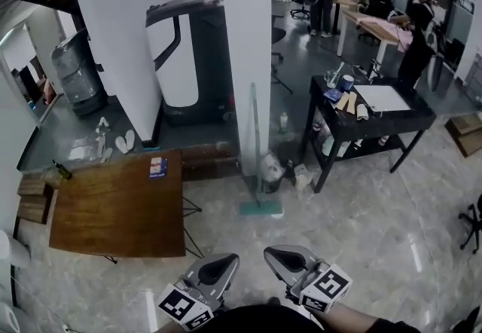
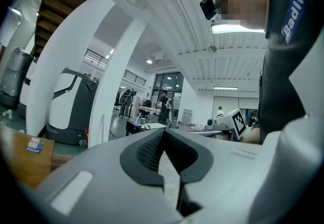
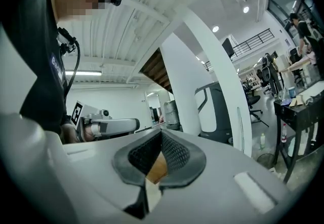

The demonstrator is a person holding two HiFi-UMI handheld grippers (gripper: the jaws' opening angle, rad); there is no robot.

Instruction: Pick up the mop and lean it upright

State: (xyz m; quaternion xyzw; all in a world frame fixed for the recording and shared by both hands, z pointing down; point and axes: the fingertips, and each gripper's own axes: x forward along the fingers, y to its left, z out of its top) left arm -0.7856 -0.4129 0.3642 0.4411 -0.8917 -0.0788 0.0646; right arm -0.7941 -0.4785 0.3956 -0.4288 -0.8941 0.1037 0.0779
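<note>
The mop stands upright with its thin handle (image 1: 254, 139) leaning against the white pillar (image 1: 242, 38). Its teal head (image 1: 260, 209) rests flat on the marble floor. The handle (image 2: 102, 126) shows as a thin pole against the pillar in the left gripper view, and as the handle (image 3: 238, 126) in the right gripper view. Both grippers are held low and close to my body, well short of the mop. My left gripper (image 1: 223, 264) is shut with nothing in it. My right gripper (image 1: 280, 255) is shut and empty too, its pads meeting at the tip.
A wooden table (image 1: 117, 207) stands at the left and a black trolley table (image 1: 369, 120) with papers and bottles at the right. A small bin (image 1: 271, 173) sits beside the mop. A white floor machine (image 1: 188, 45) and a water jug (image 1: 75, 71) stand behind. People work at the back.
</note>
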